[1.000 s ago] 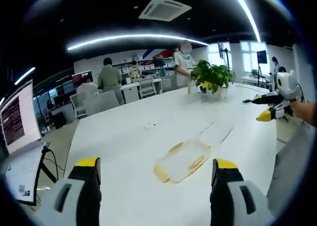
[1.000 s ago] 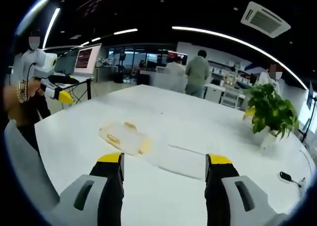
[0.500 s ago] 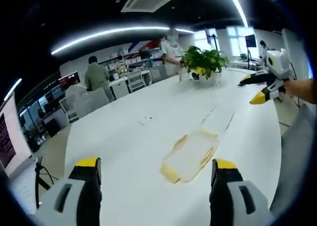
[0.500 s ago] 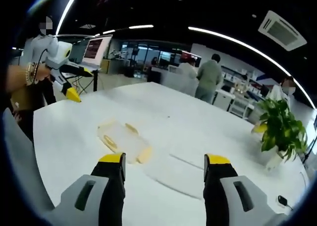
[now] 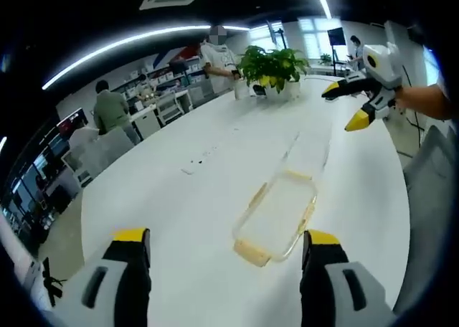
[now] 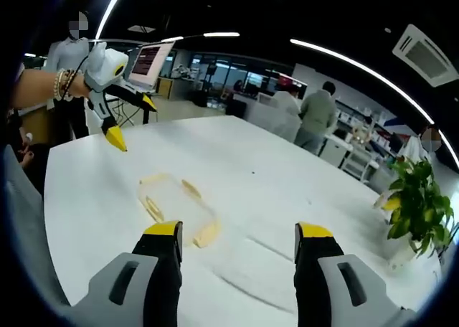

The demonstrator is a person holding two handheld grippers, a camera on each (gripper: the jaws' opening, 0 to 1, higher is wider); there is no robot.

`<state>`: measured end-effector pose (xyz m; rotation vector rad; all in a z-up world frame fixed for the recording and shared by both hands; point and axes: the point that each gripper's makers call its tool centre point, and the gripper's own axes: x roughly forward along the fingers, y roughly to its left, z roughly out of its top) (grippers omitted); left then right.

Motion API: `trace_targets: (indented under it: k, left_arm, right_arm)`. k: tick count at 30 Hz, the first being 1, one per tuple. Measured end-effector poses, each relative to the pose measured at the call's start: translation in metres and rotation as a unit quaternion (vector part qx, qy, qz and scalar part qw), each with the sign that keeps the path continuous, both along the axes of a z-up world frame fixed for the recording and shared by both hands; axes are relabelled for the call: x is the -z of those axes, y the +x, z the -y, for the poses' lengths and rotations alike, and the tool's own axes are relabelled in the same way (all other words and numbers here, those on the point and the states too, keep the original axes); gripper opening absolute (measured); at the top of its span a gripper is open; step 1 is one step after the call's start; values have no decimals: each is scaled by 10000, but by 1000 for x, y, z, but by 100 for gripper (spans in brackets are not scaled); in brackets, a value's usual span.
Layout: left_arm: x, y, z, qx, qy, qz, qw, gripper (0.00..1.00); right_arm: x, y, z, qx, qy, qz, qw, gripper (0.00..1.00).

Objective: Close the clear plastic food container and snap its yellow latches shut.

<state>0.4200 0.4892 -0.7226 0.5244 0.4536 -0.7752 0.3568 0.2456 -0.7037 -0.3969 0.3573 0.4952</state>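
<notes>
One clear plastic container [image 5: 276, 216], shallow, rectangular with rounded corners, lies flat on the white surface [image 5: 179, 219]. In the left gripper view it sits just ahead of the left gripper [image 5: 224, 244], nearer that gripper's right jaw. Yellow latches show on it: one at the near short end [image 5: 252, 253], one on each long side, one at the far end; four in that view, all folded outward. In the right gripper view the same container [image 6: 176, 209] lies ahead of the right gripper [image 6: 238, 235], toward its left jaw, with three yellow latches legible there.

One clear flat lid [image 5: 310, 149], thin and nearly see-through, lies on the surface just past the container's far end, apart from the base or barely touching; cannot tell which. In the right gripper view the lid [image 6: 251, 259] shows as a faint glossy sheet between the jaws.

Two grippers, grey bodies with yellow tips. Left gripper: jaws spread wide, nothing between them, raised off the surface. Right gripper: jaws likewise spread, holding nothing; in the left gripper view it [image 5: 343, 103] hangs well above the surface at upper right, held by a hand [image 5: 423, 101].

One potted plant [image 5: 271, 65], leafy green, stands at the far end of the surface. Smooth matte tabletop. Three people stand in the background near desks.
</notes>
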Motion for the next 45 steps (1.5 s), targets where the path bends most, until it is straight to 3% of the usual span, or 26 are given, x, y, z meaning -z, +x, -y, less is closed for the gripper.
trace_targets:
  k: [9, 10, 15, 22, 25, 29, 32, 40, 41, 45]
  left_arm:
    - [22, 19, 4, 488, 591, -238, 9968, 78]
    - [29, 16, 6, 679, 726, -367, 9944, 77]
    - [55, 13, 8, 881, 1045, -798, 9874, 74]
    - [71, 16, 17, 1122, 1165, -887, 9828, 71]
    - [83, 16, 17, 1271, 1347, -1023, 9774, 70]
    - [92, 14, 18, 1425, 1464, -1122, 9725, 66]
    - [100, 12, 20, 1495, 1533, -1230, 9690, 65]
    - [105, 9, 27, 1778, 1513, -1316, 9634, 61]
    - [105, 9, 27, 1802, 1515, -1313, 9630, 60]
    - [105, 4, 29, 1952, 1493, -1392, 9593, 55]
  right_arm:
    - [9, 26, -15, -542, -447, -94, 9975, 59]
    - [12, 29, -19, -674, -505, -156, 9963, 59]
    - [25, 41, -28, -1071, -849, -336, 9900, 59]
    - [45, 47, -42, -1597, -1240, -571, 9777, 59]
    - [60, 44, -49, -1974, -1488, -760, 9660, 58]
    - [73, 46, -51, -2133, -1718, -917, 9574, 57]
    - [84, 47, -52, -2356, -1907, -1141, 9461, 57]
    - [106, 49, -54, -2800, -2287, -1486, 9204, 52]
    - [110, 48, -54, -2916, -2363, -1580, 9133, 52]
    - [120, 48, -54, -3115, -2532, -1813, 8978, 51]
